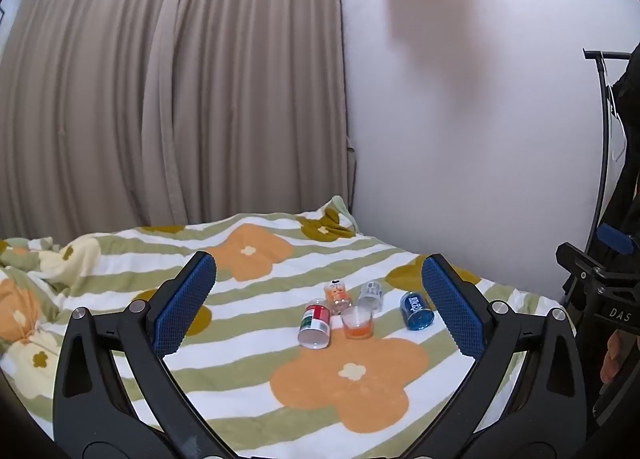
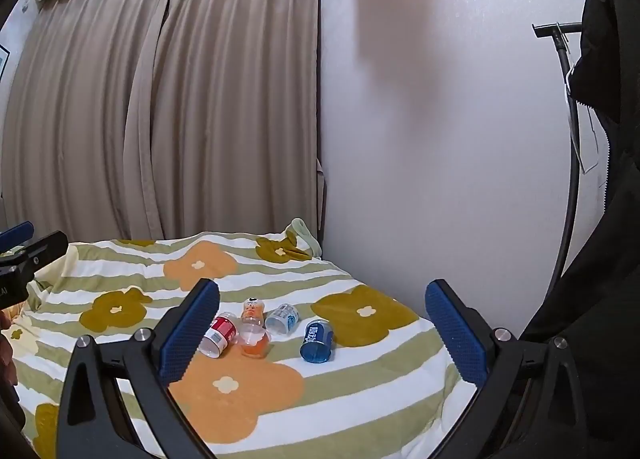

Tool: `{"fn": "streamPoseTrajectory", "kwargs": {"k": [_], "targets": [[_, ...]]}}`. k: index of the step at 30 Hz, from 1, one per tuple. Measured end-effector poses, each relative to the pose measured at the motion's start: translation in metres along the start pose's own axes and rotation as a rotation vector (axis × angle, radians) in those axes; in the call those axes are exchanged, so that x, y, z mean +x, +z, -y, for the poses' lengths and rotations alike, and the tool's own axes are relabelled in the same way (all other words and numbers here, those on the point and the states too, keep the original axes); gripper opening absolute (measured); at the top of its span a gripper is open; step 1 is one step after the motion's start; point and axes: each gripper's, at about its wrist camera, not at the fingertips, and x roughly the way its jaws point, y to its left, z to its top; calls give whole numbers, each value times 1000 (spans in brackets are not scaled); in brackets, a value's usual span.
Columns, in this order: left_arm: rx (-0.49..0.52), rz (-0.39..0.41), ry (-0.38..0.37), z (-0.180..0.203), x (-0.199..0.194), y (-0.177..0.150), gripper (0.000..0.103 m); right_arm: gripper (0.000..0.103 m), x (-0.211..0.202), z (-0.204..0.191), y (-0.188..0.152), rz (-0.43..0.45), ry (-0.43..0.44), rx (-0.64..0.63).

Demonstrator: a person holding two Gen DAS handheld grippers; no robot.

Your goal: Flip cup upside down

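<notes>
My left gripper (image 1: 318, 307) has matte black angular arms with triangular cut-outs, round silver screws at the joints, and blue pads (image 1: 185, 307) with a fine knurled grid. My right gripper (image 2: 322, 331) is built the same, black with blue textured pads (image 2: 456, 333). Seen from the left wrist, its body carries white letters "DAS", with bare skin of my right hand (image 1: 612, 359) beside it.

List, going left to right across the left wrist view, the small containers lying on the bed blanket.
Red-labelled cup → orange cup → blue cup. The two containers behind them overlap this row, so they are left out.
</notes>
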Motion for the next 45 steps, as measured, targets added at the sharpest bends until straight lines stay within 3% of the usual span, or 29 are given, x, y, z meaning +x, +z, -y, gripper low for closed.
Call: {"fn": "streamPoseTrajectory", "kwargs": {"k": [45], "targets": [[-10,-47,-23,5,-6,-2,103,103,-14,-13,-12,-8,-12,-6]]}}
